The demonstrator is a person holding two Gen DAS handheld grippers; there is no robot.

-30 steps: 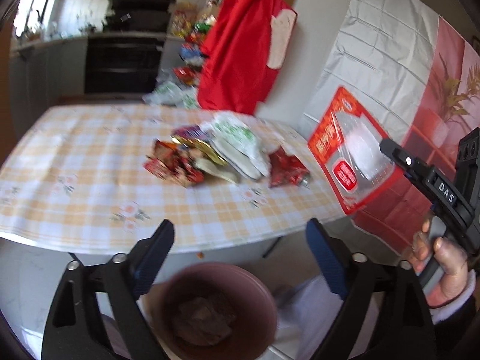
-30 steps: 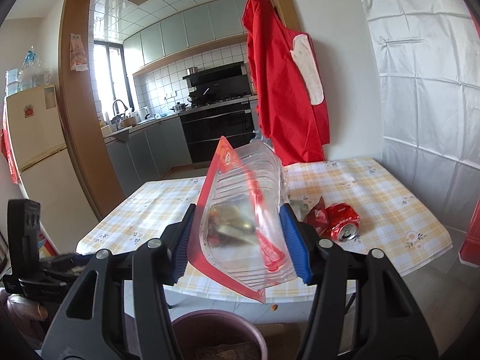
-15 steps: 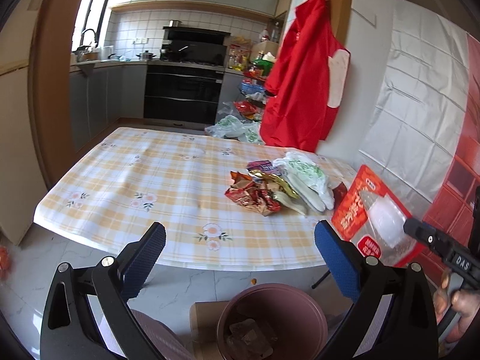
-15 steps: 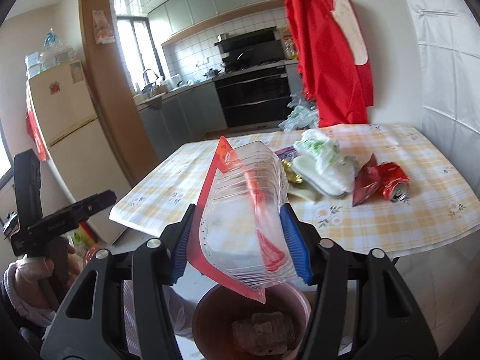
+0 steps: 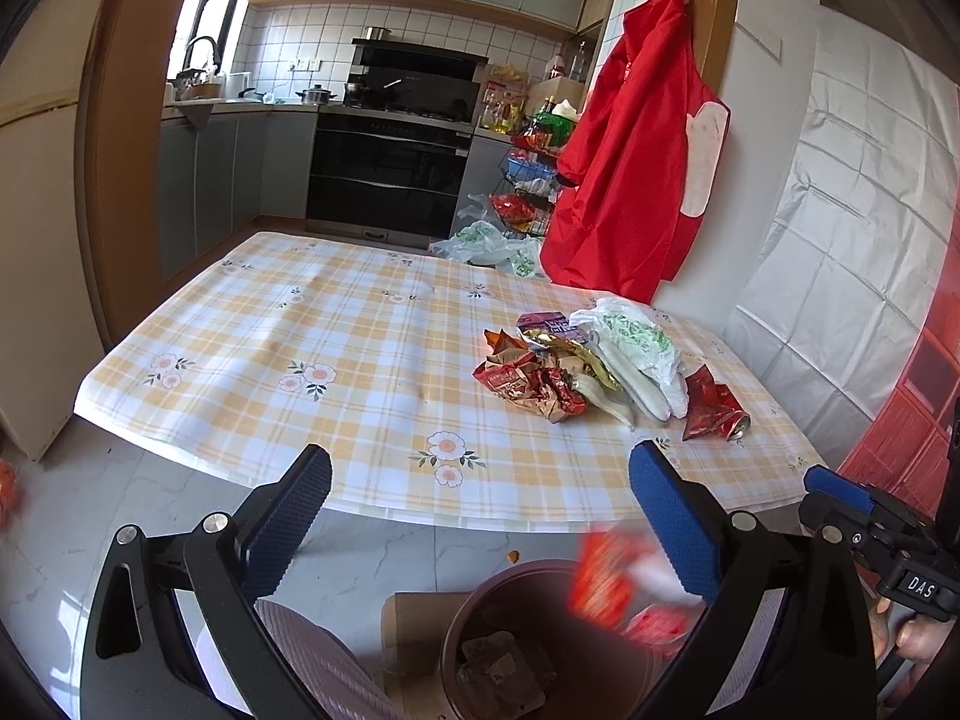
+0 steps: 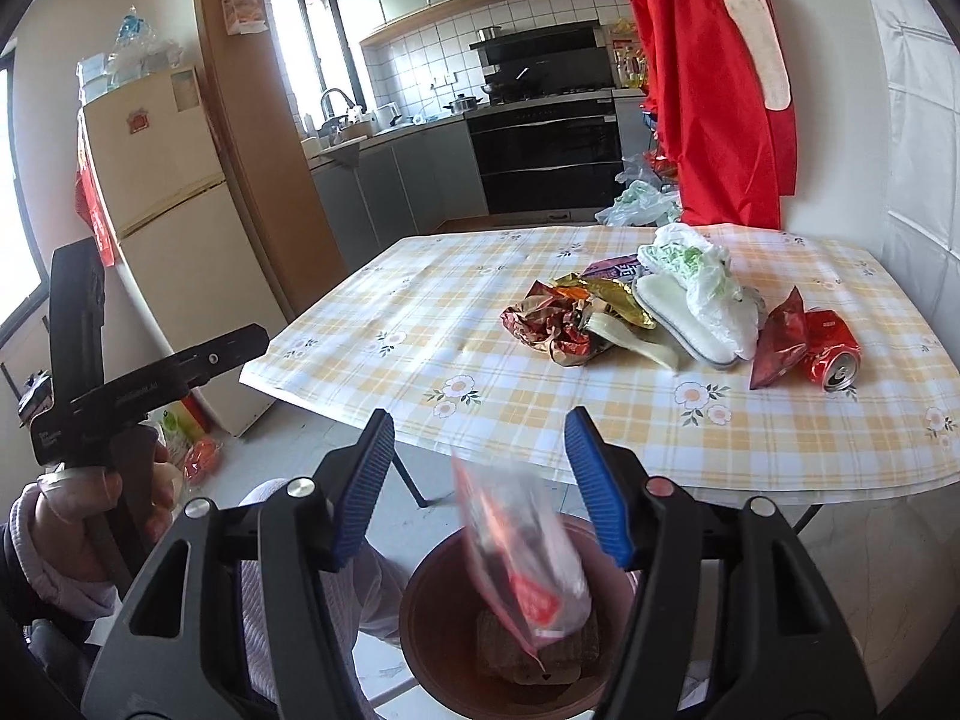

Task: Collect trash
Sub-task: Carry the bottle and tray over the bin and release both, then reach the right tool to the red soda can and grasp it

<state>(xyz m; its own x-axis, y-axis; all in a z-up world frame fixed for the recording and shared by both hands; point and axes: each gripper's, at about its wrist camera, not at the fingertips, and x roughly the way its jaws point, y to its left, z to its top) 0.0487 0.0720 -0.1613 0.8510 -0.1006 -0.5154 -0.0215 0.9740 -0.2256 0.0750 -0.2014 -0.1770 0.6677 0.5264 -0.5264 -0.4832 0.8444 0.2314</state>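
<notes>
A red and clear plastic bag (image 6: 522,564) is loose in the air, blurred, falling into the brown bin (image 6: 432,618) below the table edge. My right gripper (image 6: 480,480) is open and empty just above it. The bag (image 5: 606,582) and the bin (image 5: 480,618) also show in the left wrist view. My left gripper (image 5: 480,516) is open and empty above the bin. A pile of wrappers (image 5: 540,384), a white plastic bag (image 5: 636,342) and a crushed red can (image 6: 831,348) lie on the checked table (image 5: 336,354).
A cardboard piece (image 5: 414,630) lies on the floor by the bin. A red apron (image 5: 636,162) hangs at the wall behind the table. A fridge (image 6: 174,240) stands to the left; the oven (image 5: 390,180) and a rack of goods (image 5: 528,180) are behind.
My right gripper has opened and let go of the red and clear bag, which now drops into the bin. Both grippers have tilted and pulled back, showing more of the table.
</notes>
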